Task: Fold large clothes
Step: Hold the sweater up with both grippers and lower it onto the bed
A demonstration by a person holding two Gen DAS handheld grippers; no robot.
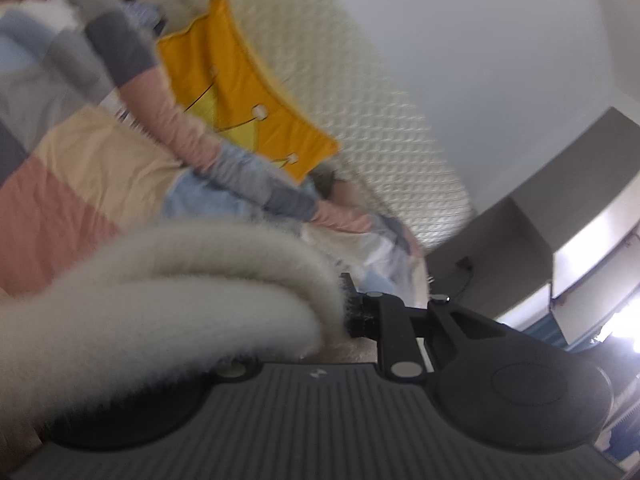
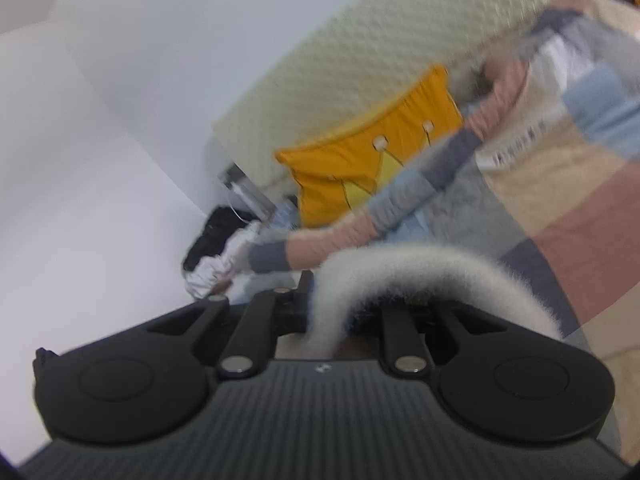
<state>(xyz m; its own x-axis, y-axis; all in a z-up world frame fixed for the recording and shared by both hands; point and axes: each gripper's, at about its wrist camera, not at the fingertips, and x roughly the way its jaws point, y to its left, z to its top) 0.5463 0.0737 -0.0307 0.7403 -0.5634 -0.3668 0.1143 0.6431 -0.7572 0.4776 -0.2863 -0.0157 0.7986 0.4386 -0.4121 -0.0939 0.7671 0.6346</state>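
My claws r matte black plastic, fluffy cream-white fleece garment [image 1: 168, 300] draped on em. Bedspread w/ big pink, beige, blue n grey blocks [image 1: 80, 184], orange-yellow crown-print cushion [image 1: 236, 92], cream quilted headboard [image 1: 360, 92].

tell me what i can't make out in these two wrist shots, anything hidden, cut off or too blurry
- Left wrist view: the left gripper fingertips are buried under the fluffy white garment.
- Right wrist view: the same garment covers the right gripper jaws, so the grip itself is unseen.
- Both views: the garment runs off the frame, so its type is unclear.
- Right wrist view: the label print is blurred by motion.
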